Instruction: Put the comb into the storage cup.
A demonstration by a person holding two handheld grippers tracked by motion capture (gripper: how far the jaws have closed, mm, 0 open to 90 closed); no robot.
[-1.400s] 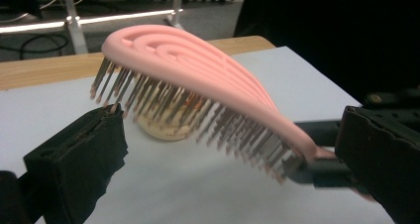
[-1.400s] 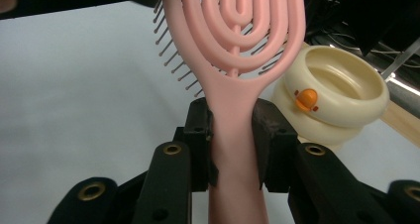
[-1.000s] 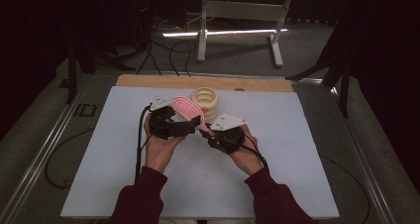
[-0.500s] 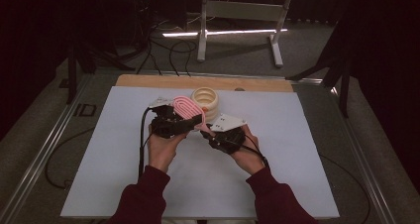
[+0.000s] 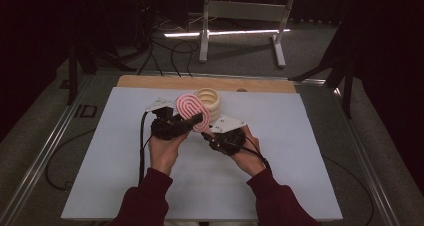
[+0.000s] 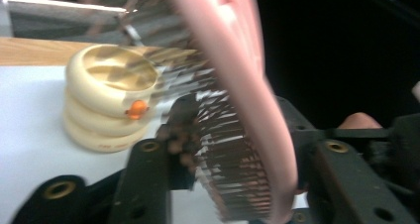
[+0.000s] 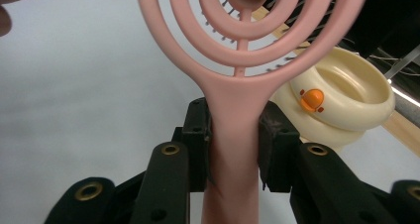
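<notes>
White tabletop (image 5: 125,176) is lying under me; my right gripper (image 7: 233,144) is pinching the pink brush (image 7: 233,149) handle, my left gripper (image 6: 233,149) is straddling its bristled head; the goal is unclear.

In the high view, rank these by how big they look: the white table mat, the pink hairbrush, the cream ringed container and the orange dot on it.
1. White table mat, by far the largest.
2. Pink hairbrush and cream ringed container: these look about alike, and the brush is held up nearer the camera, so I won't rank them.
3. Orange dot: too small to make out in this view.
</notes>
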